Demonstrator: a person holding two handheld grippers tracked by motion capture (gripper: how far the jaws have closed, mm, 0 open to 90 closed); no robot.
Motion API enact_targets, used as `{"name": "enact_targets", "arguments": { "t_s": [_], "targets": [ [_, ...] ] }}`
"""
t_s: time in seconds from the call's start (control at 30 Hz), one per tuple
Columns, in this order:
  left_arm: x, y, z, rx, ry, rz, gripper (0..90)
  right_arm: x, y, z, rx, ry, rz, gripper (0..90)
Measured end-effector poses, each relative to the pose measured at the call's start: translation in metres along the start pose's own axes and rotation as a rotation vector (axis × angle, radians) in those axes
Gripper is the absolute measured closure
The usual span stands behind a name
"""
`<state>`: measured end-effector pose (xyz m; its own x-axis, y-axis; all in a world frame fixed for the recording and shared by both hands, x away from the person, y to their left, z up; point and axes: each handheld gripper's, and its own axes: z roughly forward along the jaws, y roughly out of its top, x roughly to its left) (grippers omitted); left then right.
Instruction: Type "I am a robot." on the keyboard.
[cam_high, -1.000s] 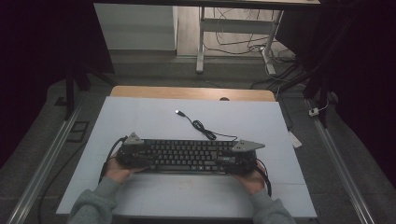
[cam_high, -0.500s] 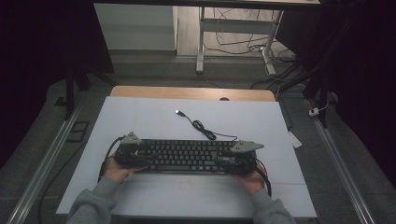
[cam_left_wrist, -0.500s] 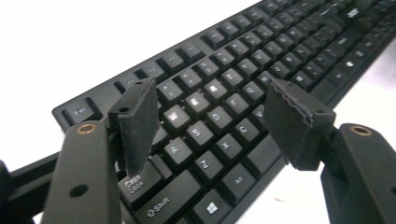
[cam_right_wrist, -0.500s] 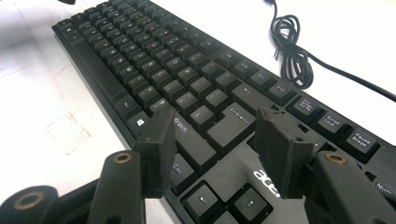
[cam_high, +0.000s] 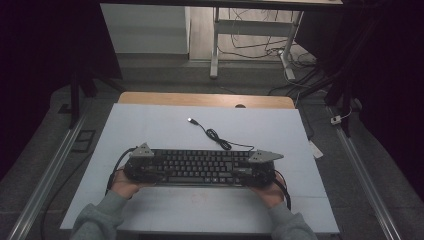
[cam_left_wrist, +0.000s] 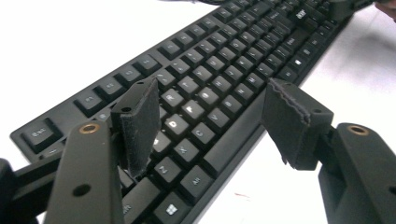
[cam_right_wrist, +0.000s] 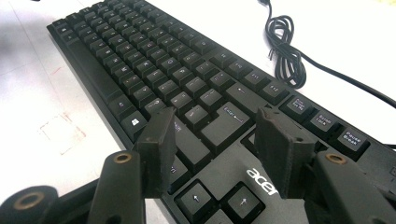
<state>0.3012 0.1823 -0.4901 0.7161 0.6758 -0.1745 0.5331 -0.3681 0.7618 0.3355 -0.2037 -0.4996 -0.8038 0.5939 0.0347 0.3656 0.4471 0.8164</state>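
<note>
A black Acer keyboard (cam_high: 200, 167) lies across the near middle of the white table (cam_high: 150, 125). Its cable (cam_high: 220, 140) runs back in a loose coil to a USB plug (cam_high: 190, 120). My left gripper (cam_high: 149, 167) hovers over the keyboard's left end. In the left gripper view this gripper (cam_left_wrist: 215, 121) is open, one pad (cam_left_wrist: 140, 116) above the letter keys (cam_left_wrist: 224, 60) and the other past the front edge. My right gripper (cam_high: 251, 170) is over the right end. Its jaws stand open (cam_right_wrist: 217, 149) above the Enter key (cam_right_wrist: 229, 121) and the logo (cam_right_wrist: 264, 179).
The table's wooden back edge (cam_high: 200, 98) has a small hole. Metal rails (cam_high: 45, 180) (cam_high: 365, 180) run along the floor on both sides. A desk frame (cam_high: 215, 45) with loose cables stands behind. Faint red marks (cam_right_wrist: 60, 130) lie on the table near the keyboard's front.
</note>
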Motion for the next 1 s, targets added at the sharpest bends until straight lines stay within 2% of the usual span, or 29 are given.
{"name": "enact_targets", "arguments": {
  "t_s": [0.2, 0.43, 0.67, 1.0],
  "targets": [
    [-0.006, 0.000, 0.003, 0.024, -0.024, 0.040, 46.6, 0.000, 0.000, 0.000, 0.004, -0.001, -0.003, 48.7],
    [-0.015, -0.001, 0.011, 0.065, -0.031, 0.094, 67.6, 0.000, 0.000, 0.001, 0.013, -0.004, -0.012, 48.2],
    [-0.020, -0.002, 0.016, 0.085, -0.031, 0.121, 88.2, 0.001, -0.001, 0.003, 0.022, -0.006, -0.016, 48.1],
    [-0.025, -0.005, 0.027, 0.112, -0.017, 0.148, 88.7, 0.002, -0.001, 0.005, 0.023, -0.001, -0.014, 48.1]
  ]
}}
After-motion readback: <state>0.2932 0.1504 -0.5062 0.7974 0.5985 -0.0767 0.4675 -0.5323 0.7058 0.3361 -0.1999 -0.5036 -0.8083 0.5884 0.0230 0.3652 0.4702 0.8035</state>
